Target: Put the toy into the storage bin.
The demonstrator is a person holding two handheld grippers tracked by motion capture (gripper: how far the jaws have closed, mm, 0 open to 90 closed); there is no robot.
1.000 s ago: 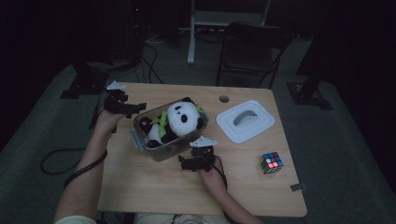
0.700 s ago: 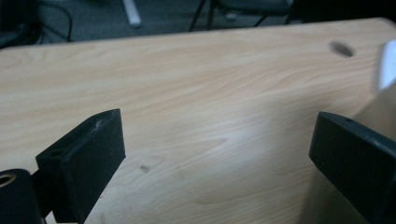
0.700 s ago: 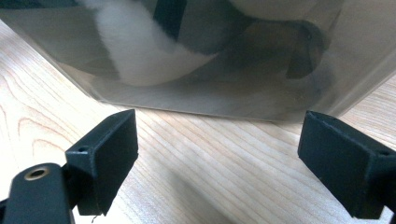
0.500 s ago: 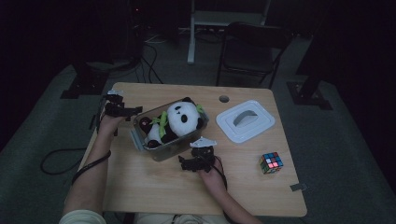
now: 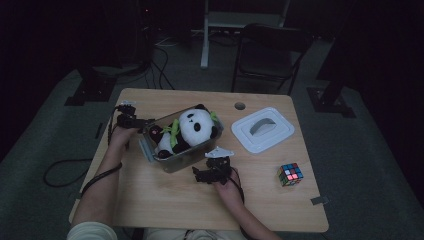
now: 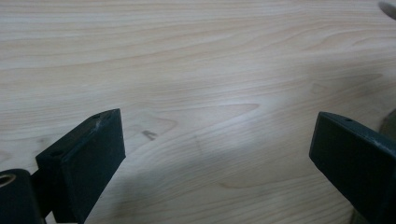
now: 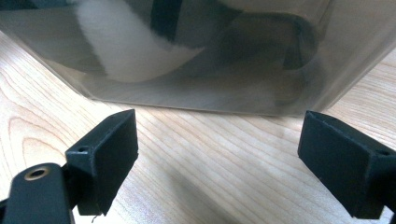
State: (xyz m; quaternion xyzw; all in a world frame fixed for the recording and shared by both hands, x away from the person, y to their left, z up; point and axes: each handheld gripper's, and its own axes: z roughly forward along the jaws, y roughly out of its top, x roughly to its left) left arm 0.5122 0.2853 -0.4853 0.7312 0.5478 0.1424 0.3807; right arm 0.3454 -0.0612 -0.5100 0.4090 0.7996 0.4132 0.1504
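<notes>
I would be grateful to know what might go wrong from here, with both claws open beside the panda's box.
1. The panda bulges above the box rim, so the lid may not seat.
2. The right claw faces the box's smooth wall, nothing gripped; closing there could slip or push the box.
3. The left claw is over bare table, so the box is likely unbraced.

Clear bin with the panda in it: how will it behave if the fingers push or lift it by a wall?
The clear bin probably slides easily: smooth walls on a smooth wooden table. It looks thin-walled, so a one-wall grasp may flex. The plush panda sticks up above the rim, likely light and soft, so it could shift or tumble out if the bin tilts.
</notes>
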